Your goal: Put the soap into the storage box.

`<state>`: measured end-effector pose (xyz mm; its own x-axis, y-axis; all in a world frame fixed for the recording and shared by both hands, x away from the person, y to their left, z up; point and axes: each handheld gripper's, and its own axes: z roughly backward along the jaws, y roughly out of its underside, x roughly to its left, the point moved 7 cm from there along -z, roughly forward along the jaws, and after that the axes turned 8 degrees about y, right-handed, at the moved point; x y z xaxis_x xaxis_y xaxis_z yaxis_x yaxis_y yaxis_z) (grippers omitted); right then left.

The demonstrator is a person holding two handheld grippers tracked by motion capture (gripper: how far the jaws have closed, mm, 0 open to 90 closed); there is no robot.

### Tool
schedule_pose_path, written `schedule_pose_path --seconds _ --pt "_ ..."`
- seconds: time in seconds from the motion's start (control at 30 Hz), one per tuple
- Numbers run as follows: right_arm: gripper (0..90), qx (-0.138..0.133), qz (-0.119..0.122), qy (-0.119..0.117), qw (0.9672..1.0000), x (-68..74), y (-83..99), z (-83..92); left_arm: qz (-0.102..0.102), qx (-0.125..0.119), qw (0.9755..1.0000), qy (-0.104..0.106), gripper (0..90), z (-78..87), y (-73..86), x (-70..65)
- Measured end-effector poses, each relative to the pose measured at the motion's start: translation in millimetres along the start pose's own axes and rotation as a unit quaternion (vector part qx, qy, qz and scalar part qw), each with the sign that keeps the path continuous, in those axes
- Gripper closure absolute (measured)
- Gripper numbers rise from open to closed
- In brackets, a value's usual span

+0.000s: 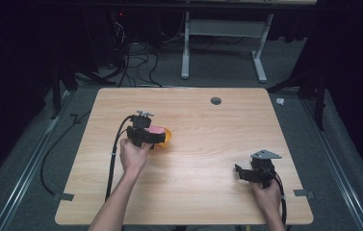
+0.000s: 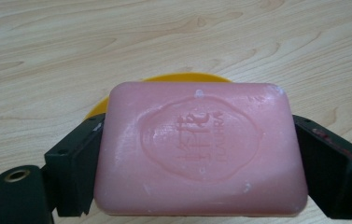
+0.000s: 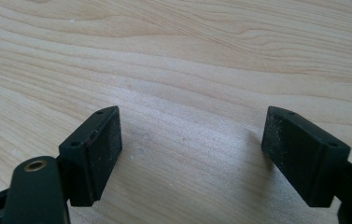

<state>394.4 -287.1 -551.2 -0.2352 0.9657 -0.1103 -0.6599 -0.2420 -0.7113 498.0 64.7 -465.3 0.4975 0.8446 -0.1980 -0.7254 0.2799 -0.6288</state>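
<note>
— While you held both tools over the table (image 1: pixel 193 159), how much room was there?

— Plenty. My left gripper (image 1: pixel 154 138) sat left of centre, well apart from every edge; my right gripper (image 1: pixel 240 172) hung near the front right corner, bare wood between them.

— And the count?

— One pink soap bar (image 2: pixel 199 147), one yellow dish (image 1: pixel 166 136) under it, one small dark hole (image 1: pixel 215 100) near the far edge.

— The jaws?

— My left pair clamped the soap by its two short sides, above the dish. My right pair stood spread, nothing between.
</note>
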Motion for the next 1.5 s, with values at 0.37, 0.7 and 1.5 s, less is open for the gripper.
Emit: schedule_pose_path --seconds 0.37,0.7,1.5 --pt "20.9 0.000 0.000 0.000 1.0000 0.1 0.0 0.0 0.026 0.010 0.9996 -0.009 13.6 -15.2 -0.2 7.7" --pt "20.9 0.000 0.000 0.000 1.0000 0.1 0.0 0.1 0.040 0.007 0.9989 -0.025 13.5 -24.5 -1.0 11.9" --pt "20.9 0.000 0.000 -0.001 1.0000 0.1 0.1 0.0 0.045 0.014 0.9985 -0.027 13.5 -36.0 1.3 14.8"
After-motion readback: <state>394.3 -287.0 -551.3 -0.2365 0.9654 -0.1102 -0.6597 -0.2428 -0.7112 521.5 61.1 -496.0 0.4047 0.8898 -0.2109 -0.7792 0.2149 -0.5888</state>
